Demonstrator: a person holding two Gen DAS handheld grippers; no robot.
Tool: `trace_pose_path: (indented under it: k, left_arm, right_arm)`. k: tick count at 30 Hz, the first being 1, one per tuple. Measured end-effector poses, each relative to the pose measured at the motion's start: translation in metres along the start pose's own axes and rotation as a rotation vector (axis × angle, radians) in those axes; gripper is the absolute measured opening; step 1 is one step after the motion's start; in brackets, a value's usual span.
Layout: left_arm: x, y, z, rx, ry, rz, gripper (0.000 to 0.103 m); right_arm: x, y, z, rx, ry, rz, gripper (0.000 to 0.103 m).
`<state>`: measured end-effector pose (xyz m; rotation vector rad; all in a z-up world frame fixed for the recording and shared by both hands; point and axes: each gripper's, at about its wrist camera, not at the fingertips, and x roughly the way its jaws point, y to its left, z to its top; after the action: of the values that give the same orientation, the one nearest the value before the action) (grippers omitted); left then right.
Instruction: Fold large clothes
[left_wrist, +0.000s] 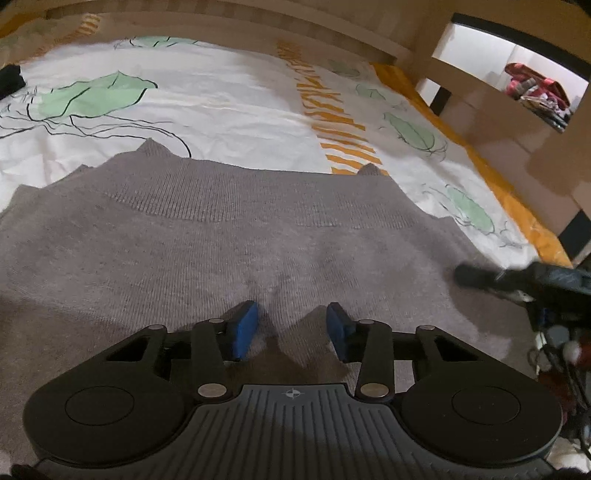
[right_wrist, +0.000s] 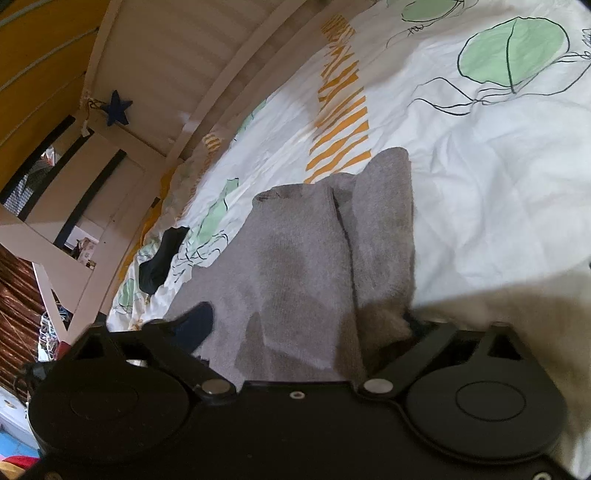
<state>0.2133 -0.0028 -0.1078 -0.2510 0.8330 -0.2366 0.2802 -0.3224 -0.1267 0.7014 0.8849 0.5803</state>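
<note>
A grey knitted sweater (left_wrist: 229, 236) lies spread on the bed's white sheet (left_wrist: 221, 92) with green and orange prints. My left gripper (left_wrist: 291, 328) hovers just over the sweater's near part, blue pads (left_wrist: 243, 328) apart, holding nothing. My right gripper (left_wrist: 480, 277) shows at the right edge of the left wrist view, over the sweater's right side. In the right wrist view the sweater (right_wrist: 295, 266) runs away from my right gripper (right_wrist: 306, 328). Its jaws stand wide apart with the fabric between them; the left fingertip (right_wrist: 195, 325) lies on the cloth and the right one is hidden under a fold.
A black sock (right_wrist: 160, 258) lies on the sheet left of the sweater, also at the far left in the left wrist view (left_wrist: 11, 79). A wooden bed frame (left_wrist: 258, 33) borders the far side. A shelf unit (left_wrist: 517, 85) with clothes stands to the right.
</note>
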Motion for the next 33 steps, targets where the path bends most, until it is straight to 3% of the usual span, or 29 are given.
trace_pose_path:
  k: [1, 5, 13, 19, 25, 33]
  left_arm:
    - [0.0, 0.0, -0.001, 0.002, -0.003, -0.003, 0.041]
    - [-0.002, 0.0, -0.004, 0.009, -0.01, -0.013, 0.041]
    - [-0.025, 0.011, -0.004, 0.027, -0.017, -0.065, 0.041]
    - [-0.066, 0.044, -0.008, 0.029, -0.082, 0.004, 0.048]
    - [-0.113, 0.095, -0.011, -0.046, -0.165, 0.101, 0.049]
    - [-0.152, 0.142, -0.016, -0.163, -0.212, 0.166, 0.05]
  right_arm:
    - [0.0, -0.004, -0.001, 0.03, 0.01, 0.002, 0.047]
    - [-0.001, 0.004, -0.001, 0.017, 0.009, -0.012, 0.04]
    - [-0.013, 0.076, 0.009, -0.044, -0.02, 0.018, 0.038]
    - [0.006, 0.144, 0.017, -0.084, 0.03, 0.044, 0.038]
    - [0.056, 0.199, 0.006, -0.101, 0.103, 0.098, 0.037]
    - [0.151, 0.229, -0.039, -0.114, 0.201, 0.068, 0.038]
